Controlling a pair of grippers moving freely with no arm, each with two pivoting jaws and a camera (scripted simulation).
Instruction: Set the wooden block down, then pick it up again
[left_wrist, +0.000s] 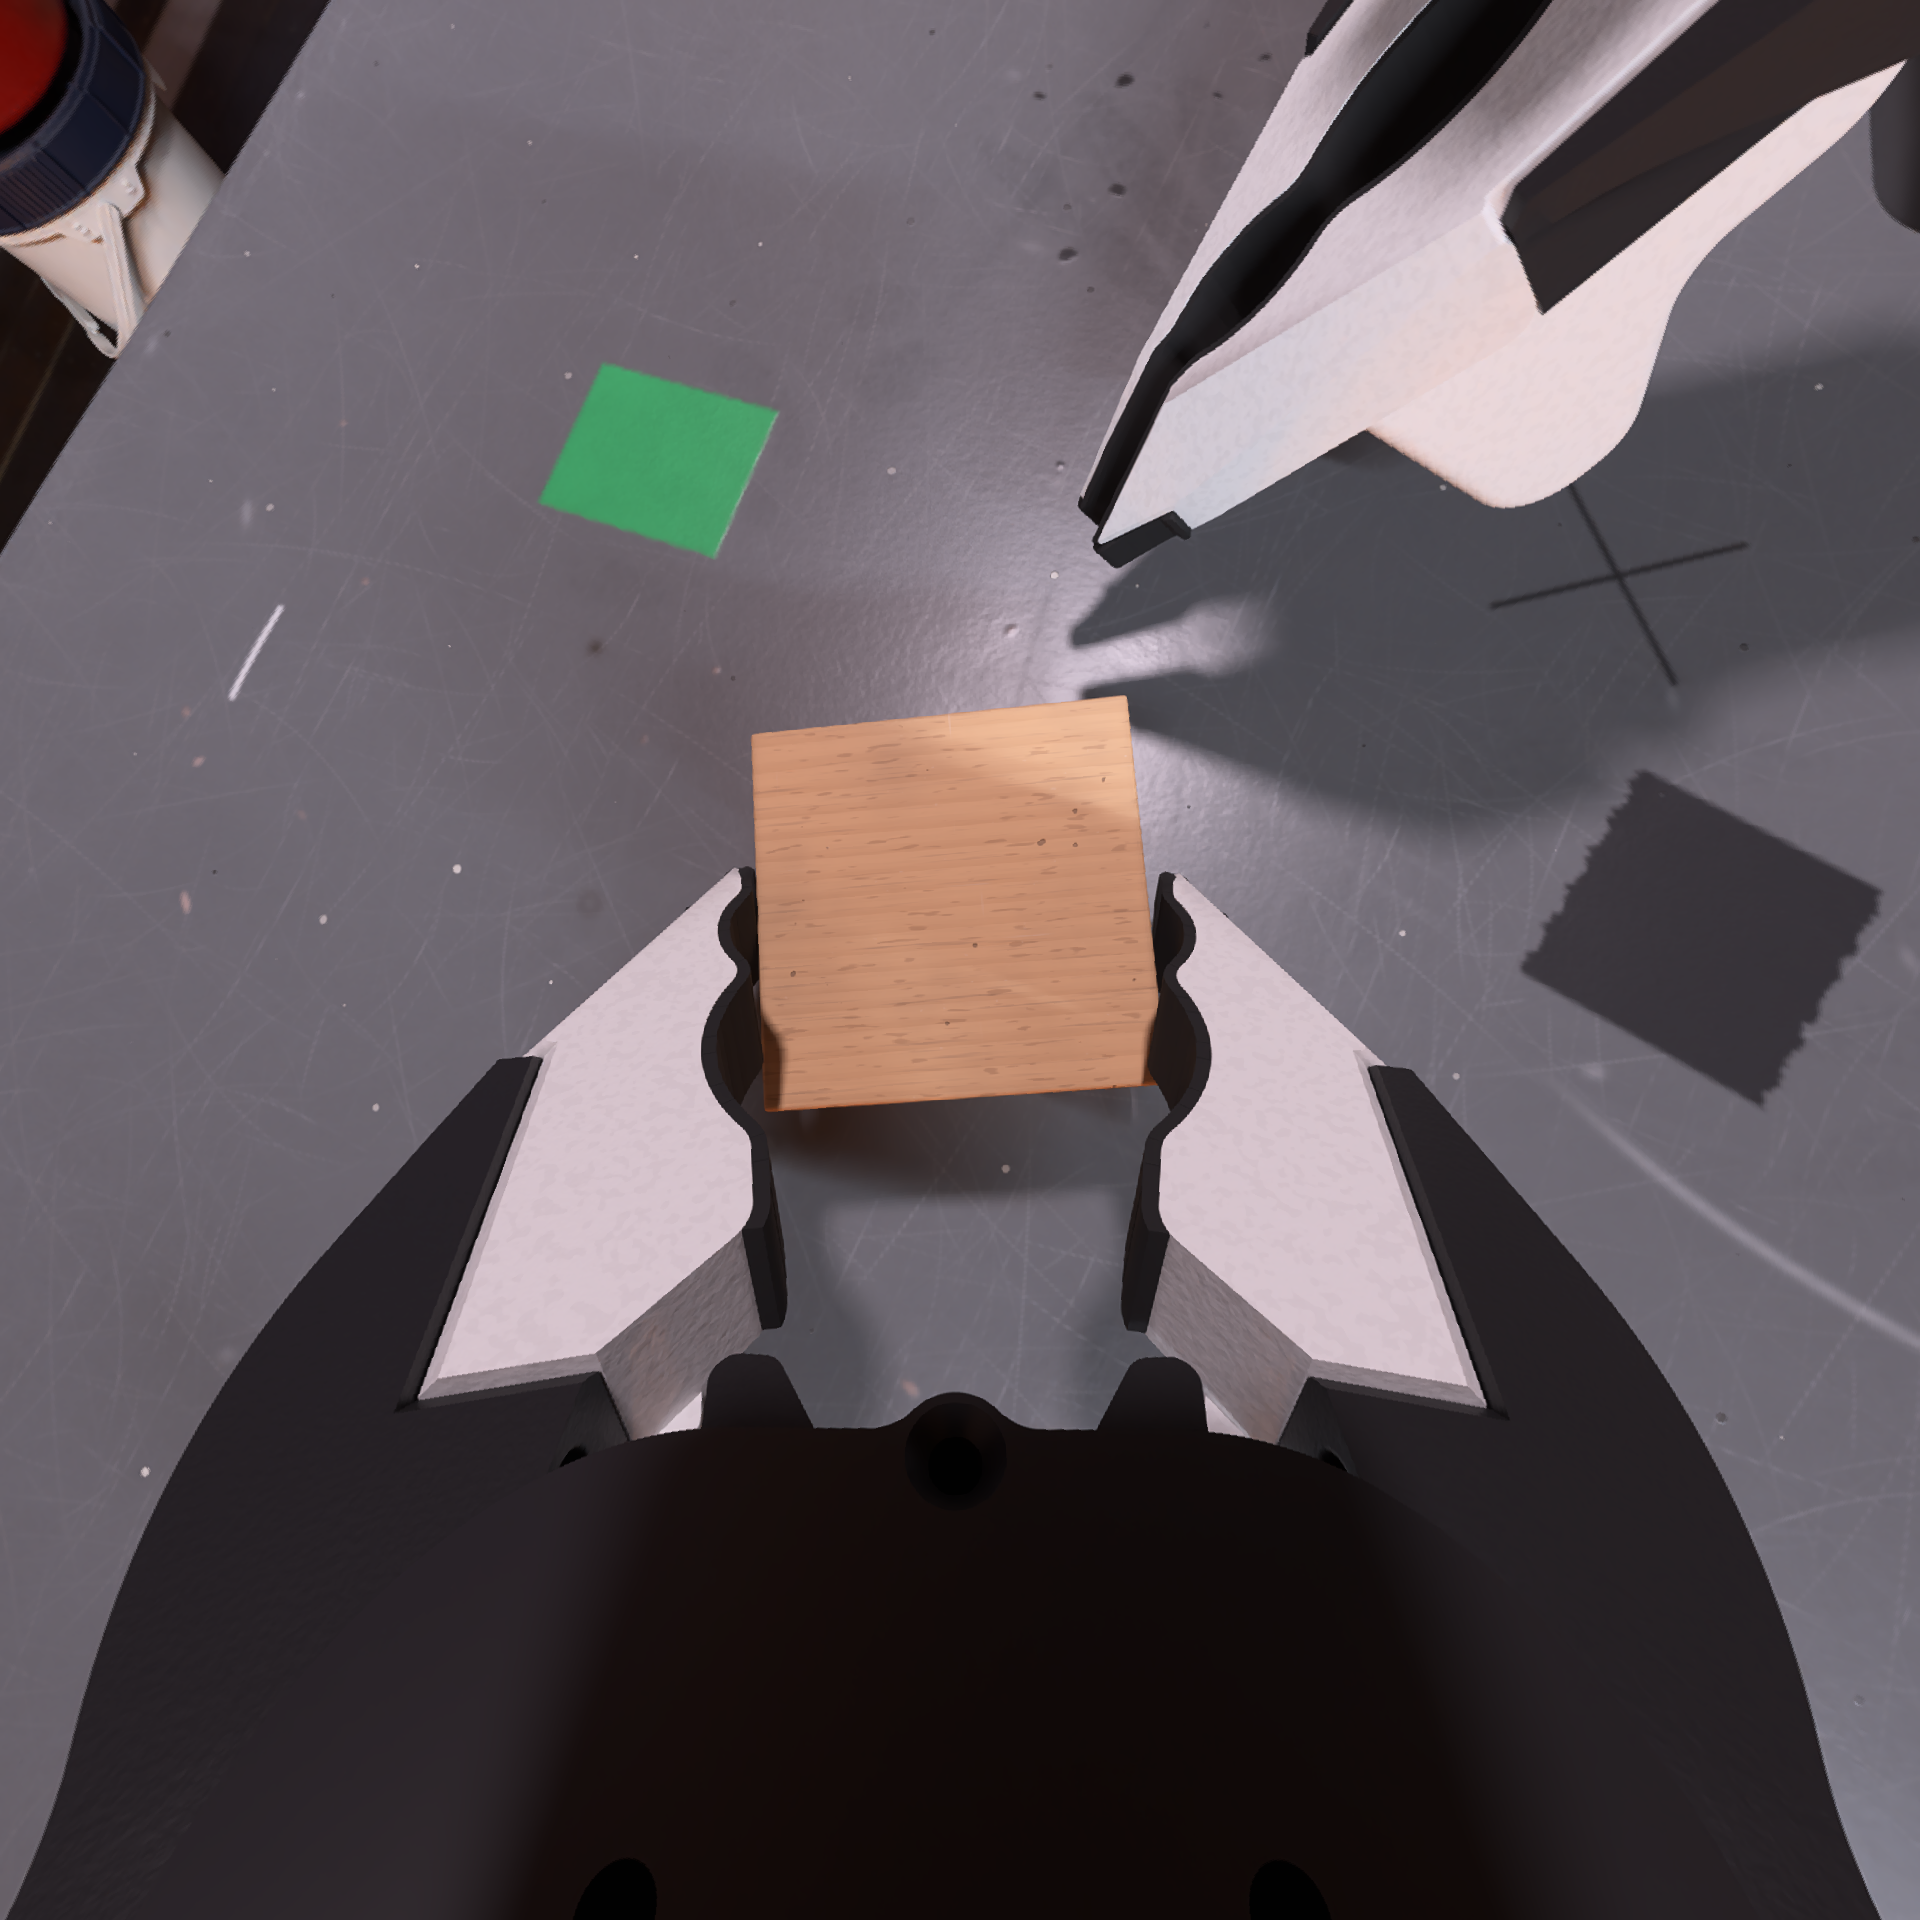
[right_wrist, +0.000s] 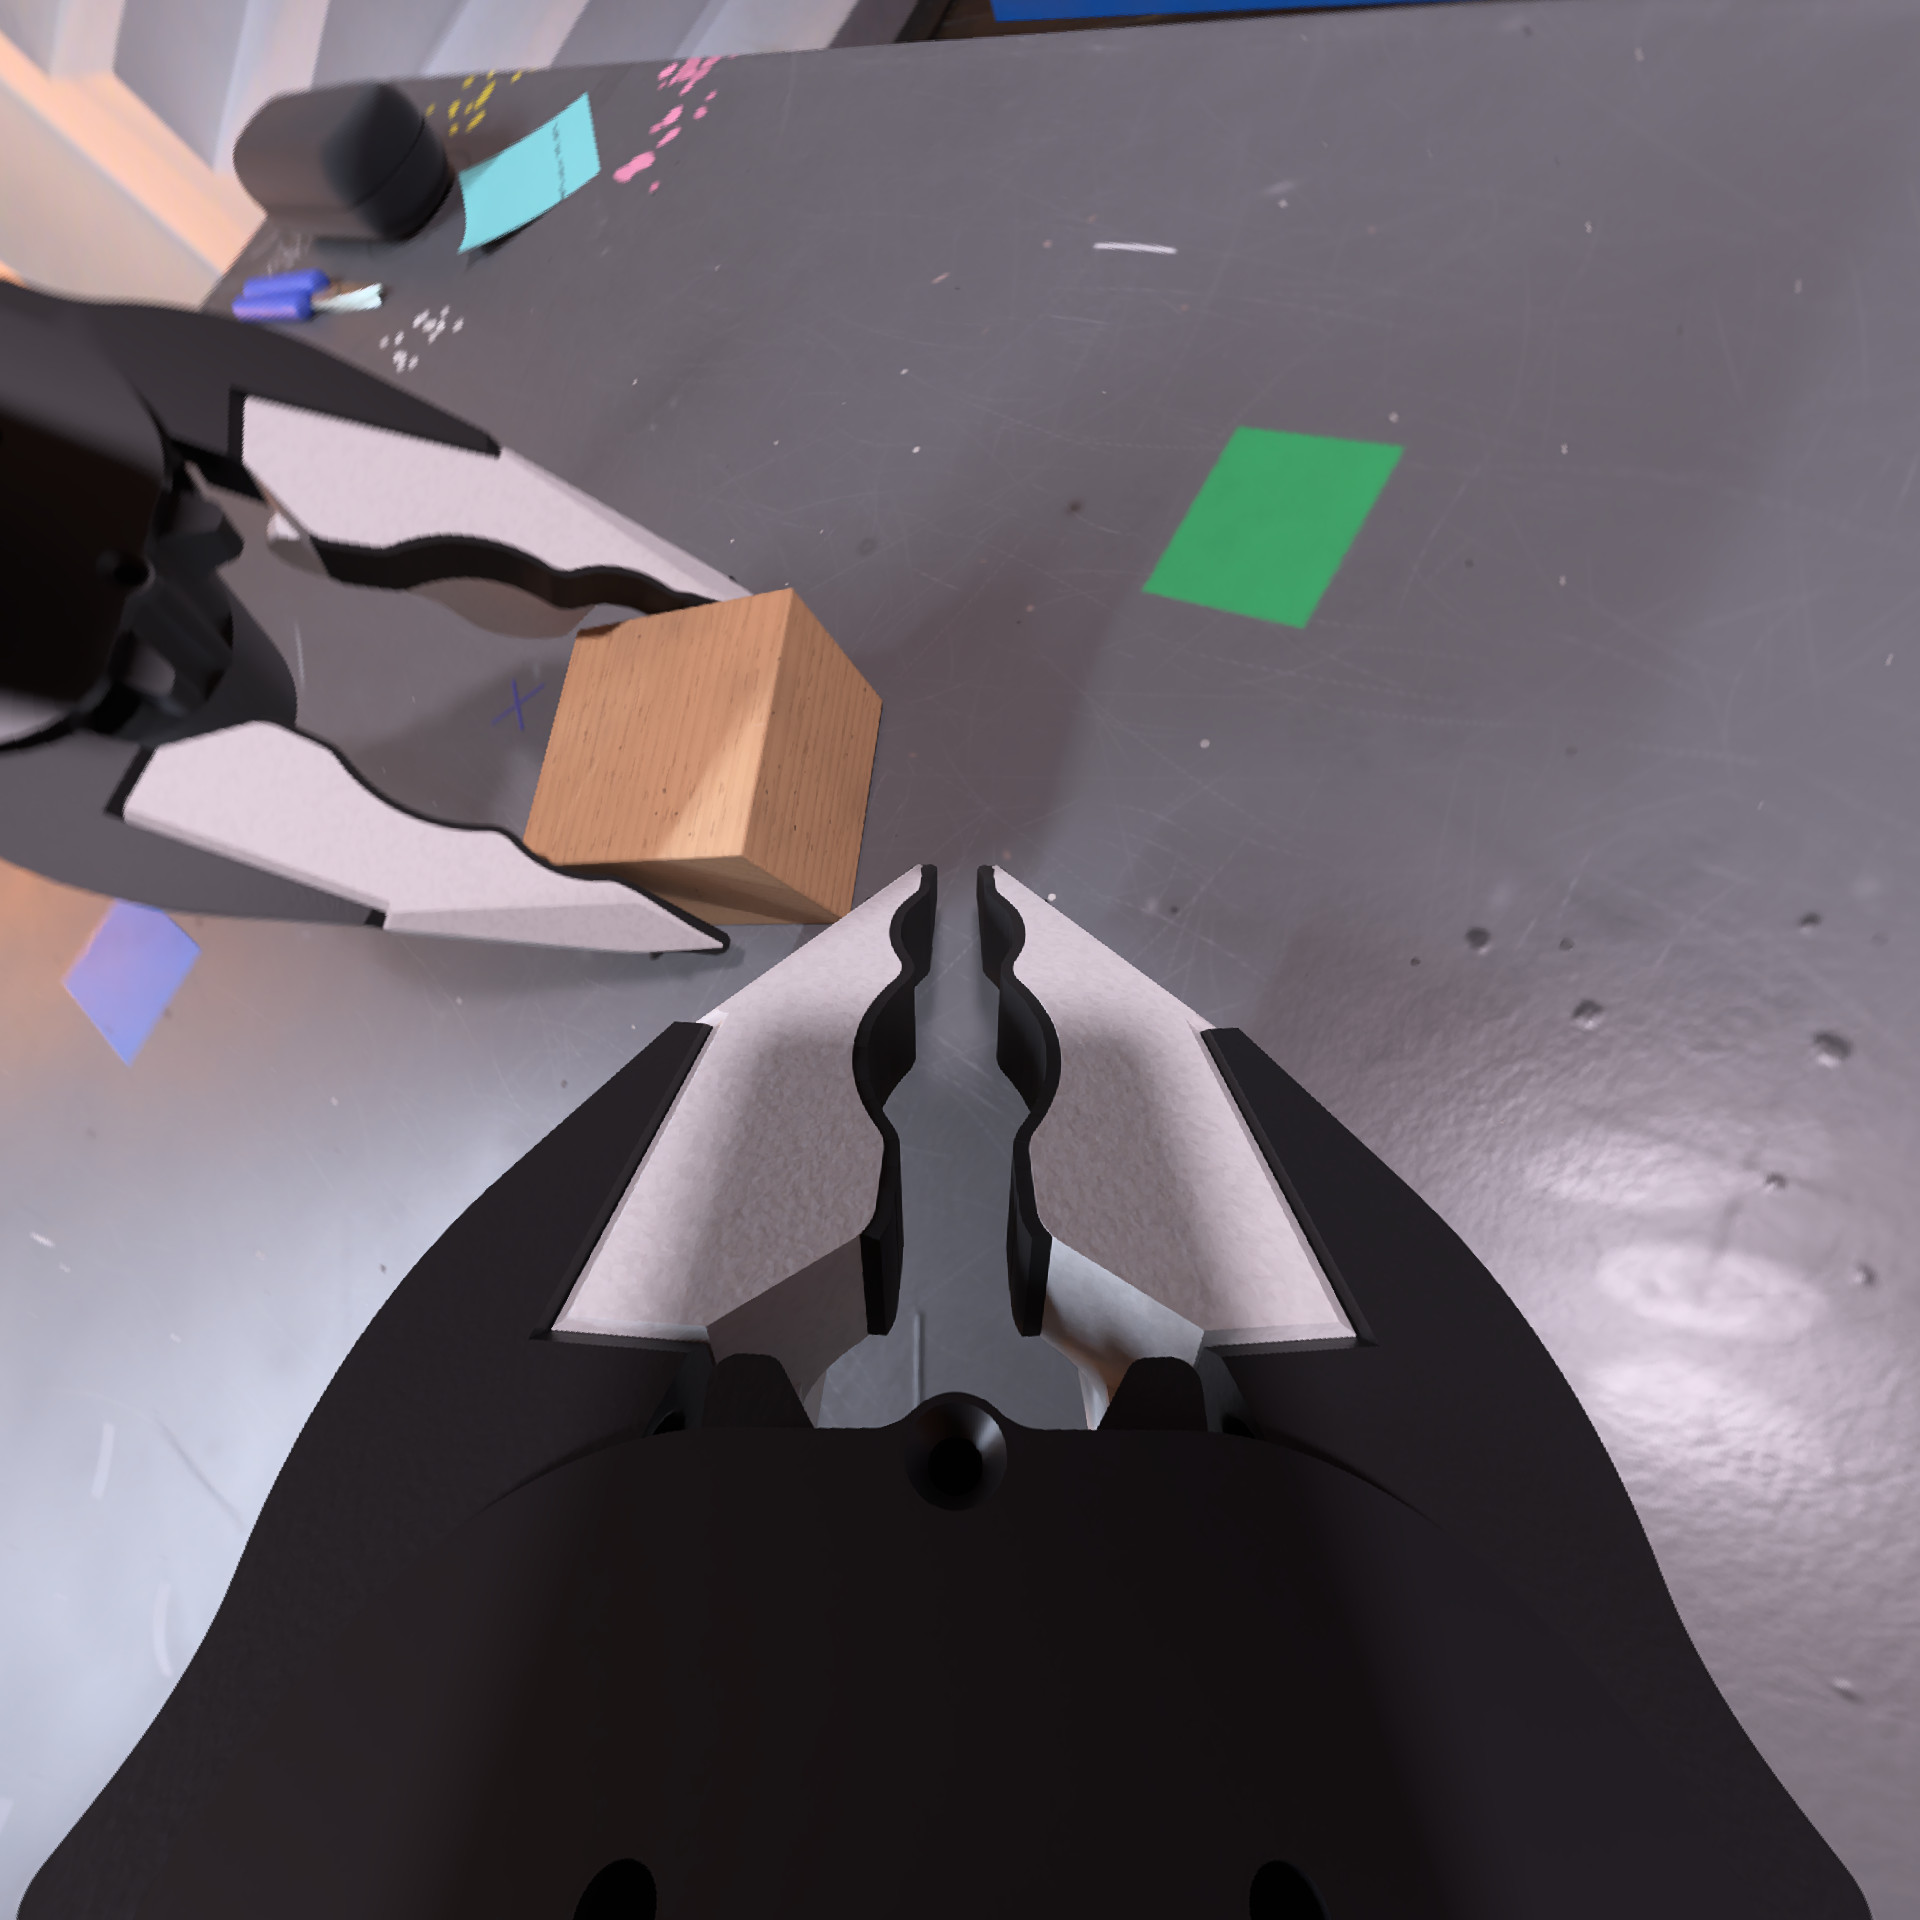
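Shows block (left_wrist: 945, 935) sitting between the jaws of left gripper (left_wrist: 954, 881), one pad pressed to each of two opposite faces, jaws spread just to the block's width. Leaves roughly the far half of the block sticking out past the fingertips. Cannot tell whether the block rests on desk (left_wrist: 416, 935) or hangs a little above it.

From the right wrist view, finds the same block (right_wrist: 707, 748) with left gripper (right_wrist: 722, 769) reaching in from its left, one finger along the far top edge and the other along the near lower edge.

Places right gripper (right_wrist: 956, 873) just beside the block's near right corner, apart from it, jaws drawn almost together with only a thin slit between the pads, holding nothing. In the left wrist view, puts right gripper (left_wrist: 1117, 530) beyond the block and to its right, tips angled down toward the desk and casting a shadow that reaches the block's far right corner.

Sets green square (left_wrist: 660, 462) flat on the desk beyond the block to the left, well apart; dark patch (left_wrist: 1704, 935) to the block's right; thin cross (left_wrist: 1621, 597) beyond that patch
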